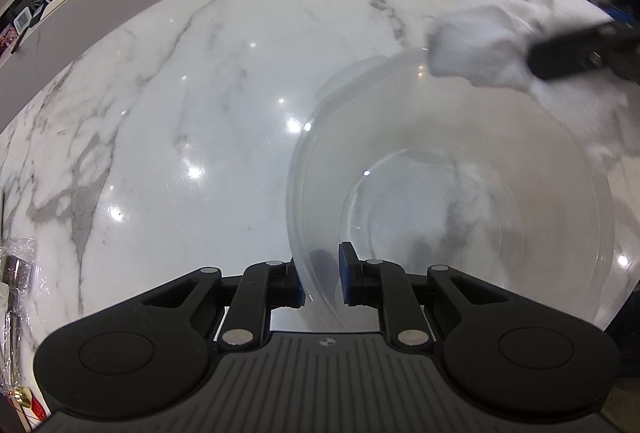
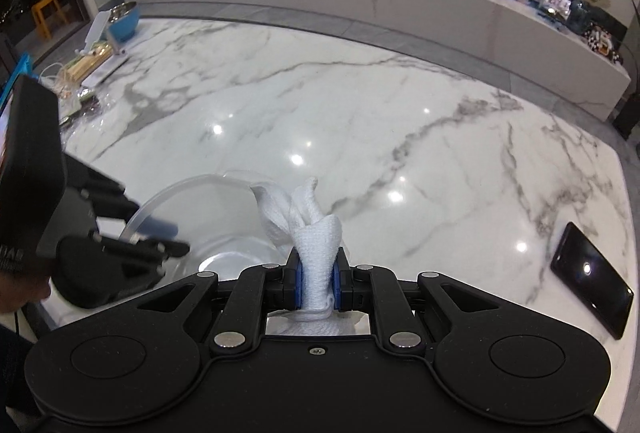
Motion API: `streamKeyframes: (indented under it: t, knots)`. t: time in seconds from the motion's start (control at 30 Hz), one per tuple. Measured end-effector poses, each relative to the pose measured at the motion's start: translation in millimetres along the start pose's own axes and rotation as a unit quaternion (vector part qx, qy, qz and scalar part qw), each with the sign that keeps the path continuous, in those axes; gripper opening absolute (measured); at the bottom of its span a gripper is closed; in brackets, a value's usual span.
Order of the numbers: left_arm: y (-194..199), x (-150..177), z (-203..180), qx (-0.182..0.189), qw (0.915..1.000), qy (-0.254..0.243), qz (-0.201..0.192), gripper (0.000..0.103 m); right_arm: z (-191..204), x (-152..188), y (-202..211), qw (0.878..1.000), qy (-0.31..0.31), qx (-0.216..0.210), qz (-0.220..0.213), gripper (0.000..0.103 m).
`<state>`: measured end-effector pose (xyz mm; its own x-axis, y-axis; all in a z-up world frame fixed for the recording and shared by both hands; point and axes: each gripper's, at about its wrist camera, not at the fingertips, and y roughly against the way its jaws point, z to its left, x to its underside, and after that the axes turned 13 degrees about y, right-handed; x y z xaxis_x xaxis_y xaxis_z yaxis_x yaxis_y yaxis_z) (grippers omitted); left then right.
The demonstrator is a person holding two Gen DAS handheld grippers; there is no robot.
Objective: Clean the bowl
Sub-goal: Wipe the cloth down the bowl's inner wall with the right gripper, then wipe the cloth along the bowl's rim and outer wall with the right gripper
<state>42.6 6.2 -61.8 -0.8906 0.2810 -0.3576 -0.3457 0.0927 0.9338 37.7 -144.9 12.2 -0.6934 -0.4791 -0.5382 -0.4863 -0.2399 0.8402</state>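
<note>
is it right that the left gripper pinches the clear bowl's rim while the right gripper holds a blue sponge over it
Not quite: the right gripper holds a white cloth, not a blue sponge, as the right wrist view shows. The left gripper does pinch the clear bowl by its rim.

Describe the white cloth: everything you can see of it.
The white cloth is a soft, waffle-textured fabric, bunched and twisted into a wad. The right gripper is shut on its middle, blue pads pressing both sides; loose folds stick up beyond the fingertips and more hangs below them. In the left wrist view it appears blurred, over the far rim of the clear bowl, whose near wall the left gripper pinches. Whether it touches the bowl cannot be told.
</note>
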Motion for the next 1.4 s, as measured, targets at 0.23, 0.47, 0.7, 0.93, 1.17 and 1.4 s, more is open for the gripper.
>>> streamKeyframes:
  t: [0.23,0.47,0.7,0.93,1.17,1.4]
  knots:
    - [-0.1,1.0,0.9,0.002,1.0000,-0.002,0.000,0.014,1.7,-11.7,-10.3,1.000,-0.007,-0.003,-0.013,0.012]
    - [-2.6,-0.5,2.2,0.003,1.0000,-0.002,0.001,0.014,10.9,-23.1,-21.1,0.999,-0.009,-0.021,-0.029,0.012]
    - [-1.7,-0.4,3.7,0.003,1.0000,-0.001,0.001,0.014,22.5,-30.7,-27.2,0.997,-0.009,-0.063,-0.042,0.012]
    - [0.5,-0.2,6.4,0.005,1.0000,-0.001,0.001,0.014,24.0,-32.7,-29.4,0.994,-0.022,-0.093,-0.047,0.012]
    - [-0.4,0.5,6.3,0.004,1.0000,-0.003,0.001,0.014,15.5,-32.2,-26.9,0.994,-0.048,-0.080,-0.052,0.012]
    - [-4.6,-1.0,14.2,0.004,1.0000,-0.004,0.001,0.014,-8.2,-24.9,-20.3,0.994,-0.084,-0.042,-0.054,0.012]
